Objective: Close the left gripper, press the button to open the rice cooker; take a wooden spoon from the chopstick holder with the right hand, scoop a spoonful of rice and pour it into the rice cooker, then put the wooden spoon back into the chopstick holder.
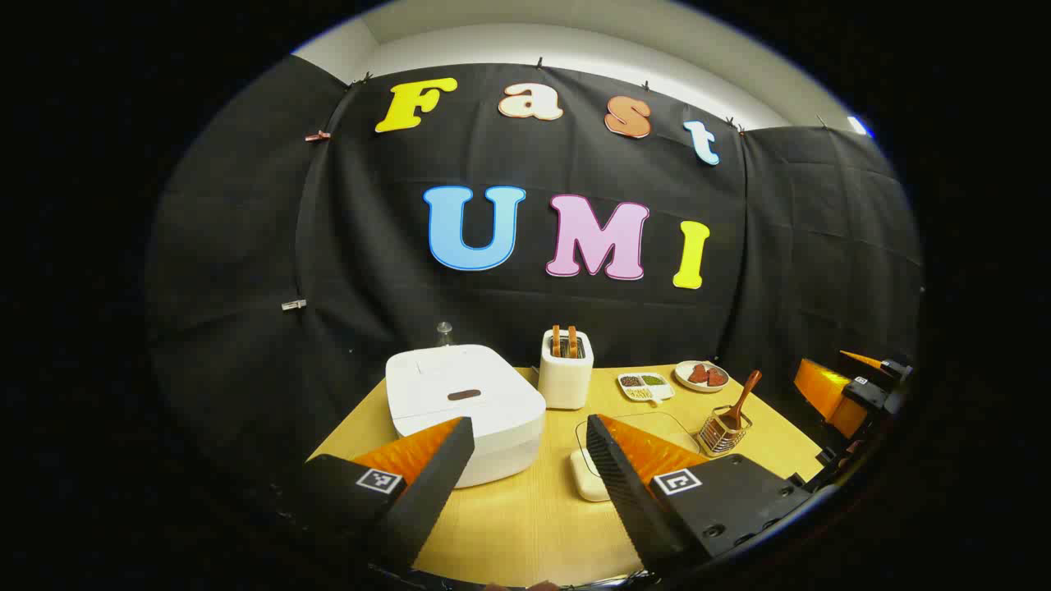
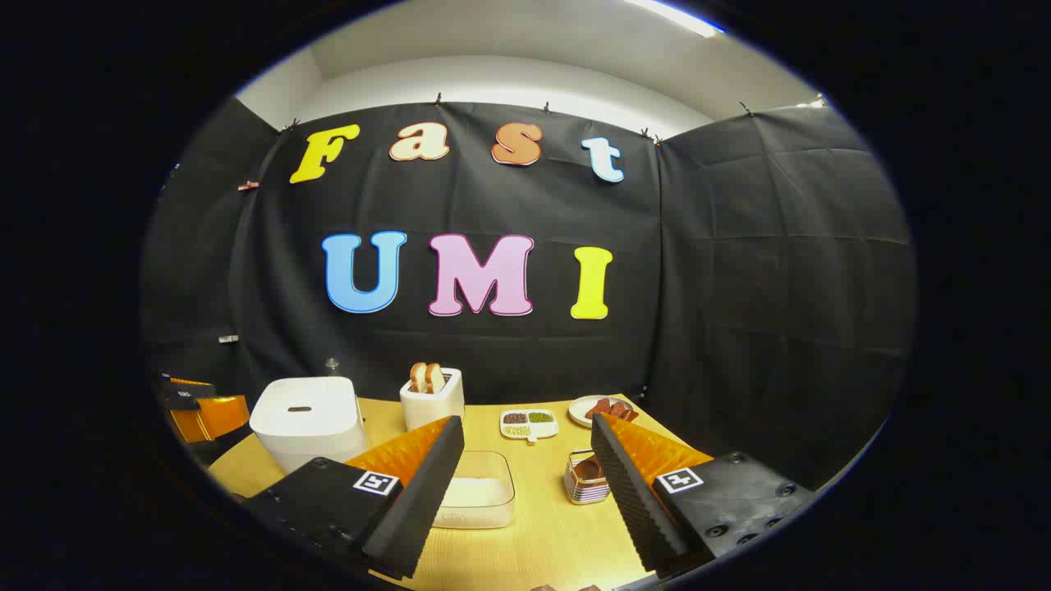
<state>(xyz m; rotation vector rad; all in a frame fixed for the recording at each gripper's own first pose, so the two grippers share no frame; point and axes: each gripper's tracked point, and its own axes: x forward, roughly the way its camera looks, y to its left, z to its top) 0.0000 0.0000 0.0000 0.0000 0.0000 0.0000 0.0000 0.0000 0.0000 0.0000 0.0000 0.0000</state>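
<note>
Nothing is done yet: rice cooker sits shut on the desk, wooden spoon waits in the chopstick holder, left hand-held gripper and right hand-held gripper both gape apart.

toaster right of rice cooker.

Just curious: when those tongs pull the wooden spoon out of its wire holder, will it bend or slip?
The wooden spoon looks rigid, so it probably won't bend. It leans loosely in the chopstick holder, so it should lift freely. That small wire holder might tip.
</note>
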